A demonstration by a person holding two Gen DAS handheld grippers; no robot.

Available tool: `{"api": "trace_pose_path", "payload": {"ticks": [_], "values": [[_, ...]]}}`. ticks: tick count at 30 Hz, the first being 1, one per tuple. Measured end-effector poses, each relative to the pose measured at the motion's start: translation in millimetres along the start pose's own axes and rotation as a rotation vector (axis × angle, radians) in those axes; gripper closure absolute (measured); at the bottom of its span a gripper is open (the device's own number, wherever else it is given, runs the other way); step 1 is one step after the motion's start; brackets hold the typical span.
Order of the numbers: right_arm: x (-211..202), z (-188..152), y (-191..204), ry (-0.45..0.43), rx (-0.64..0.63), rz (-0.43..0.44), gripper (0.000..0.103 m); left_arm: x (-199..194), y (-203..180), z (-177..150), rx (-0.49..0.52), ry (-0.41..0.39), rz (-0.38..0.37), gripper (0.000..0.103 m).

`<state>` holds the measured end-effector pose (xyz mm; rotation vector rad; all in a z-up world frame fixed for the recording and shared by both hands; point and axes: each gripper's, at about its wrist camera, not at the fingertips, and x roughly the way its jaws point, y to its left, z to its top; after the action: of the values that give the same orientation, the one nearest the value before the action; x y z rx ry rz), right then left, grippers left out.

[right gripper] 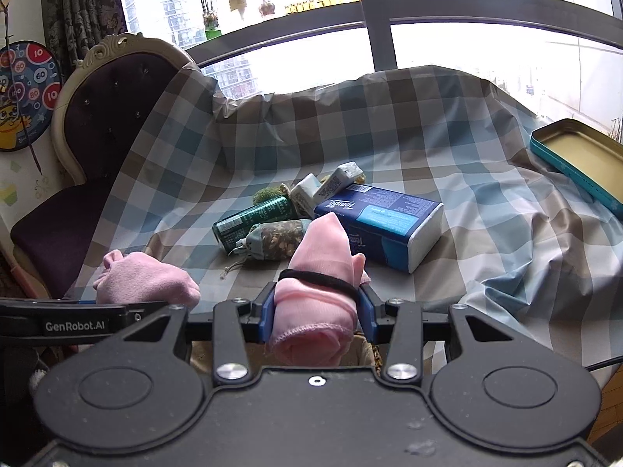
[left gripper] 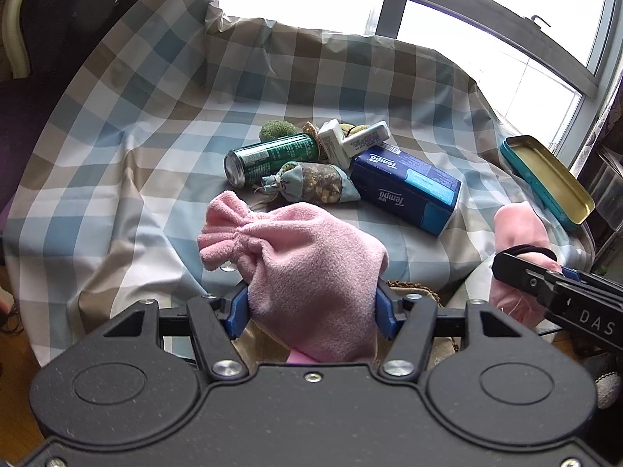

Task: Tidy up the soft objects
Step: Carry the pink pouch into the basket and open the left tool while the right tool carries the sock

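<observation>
Both tools are loaded and held above the near edge of the bench. Left tool (left gripper: 311, 307): blue pads clamped on a pink fleece pouch (left gripper: 307, 268), gathered frilled end pointing forward and left. Right tool (right gripper: 317, 317): nearly fully closed, gripping a rolled pink cloth (right gripper: 317, 295) bound by a black elastic band (right gripper: 317, 278); the roll's free end stands up past the pads.

The checked tablecloth (left gripper: 155, 124) carries a cluster mid-bench: green drink can (left gripper: 268, 157), blue drawstring sachet (left gripper: 307, 185), Tempo tissue pack (left gripper: 409, 186), two small white packets (left gripper: 350, 142). Open teal tin (right gripper: 580, 159) sits well apart at the far right edge.

Step in hand, as judged: carrying phase, both soft items lifted clear, neither yet placed. Destination not evident; a woven rim shows beneath the tools but cannot be identified.

Next move needs a chosen drop spot, a lowering of each tool in turn, and release without snagging fleece on the pads.
</observation>
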<state>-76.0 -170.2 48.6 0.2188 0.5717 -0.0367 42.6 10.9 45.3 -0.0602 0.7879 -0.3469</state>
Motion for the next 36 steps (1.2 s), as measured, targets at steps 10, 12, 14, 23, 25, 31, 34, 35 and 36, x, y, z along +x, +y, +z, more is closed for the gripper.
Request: {"api": "trace_pose_path", "payload": {"ticks": [10,12,14,23,25,31,34,35,36], "values": [[-9.7,-22.2,0.4,0.061,0.016,0.005,0.061,10.1,9.3,-38.9,-0.069,0.120,0.004,0.045],[-7.7,-25.7,0.0,0.079,0.017,-0.003,0.061,13.9,10.0,-44.2,-0.075,0.141,0.007,0.045],[-6.1,-28.9,-0.8,0.095,0.022,-0.004,0.061,16.9,9.4,-47.7,-0.074,0.156,0.006,0.045],[-0.4,-34.6,-0.4,0.130,0.024,-0.004,0.061,30.7,3.8,-43.2,-0.056,0.165,0.027,0.045],[1.3,-34.0,-0.7,0.135,0.023,-0.002,0.061,32.6,3.8,-40.5,-0.058,0.163,0.031,0.045],[5.8,-34.4,-0.6,0.147,0.019,-0.004,0.061,33.6,4.1,-34.9,-0.062,0.144,0.045,0.043],[6.7,-34.9,-1.0,0.150,0.018,-0.004,0.061,29.7,4.2,-32.7,-0.062,0.114,0.058,0.037],[6.9,-35.0,-0.9,0.151,0.017,-0.004,0.061,28.5,3.8,-32.2,-0.060,0.107,0.065,0.036],[7.2,-35.2,-0.9,0.153,0.016,-0.004,0.061,27.6,3.7,-32.2,-0.058,0.102,0.073,0.036]]}}
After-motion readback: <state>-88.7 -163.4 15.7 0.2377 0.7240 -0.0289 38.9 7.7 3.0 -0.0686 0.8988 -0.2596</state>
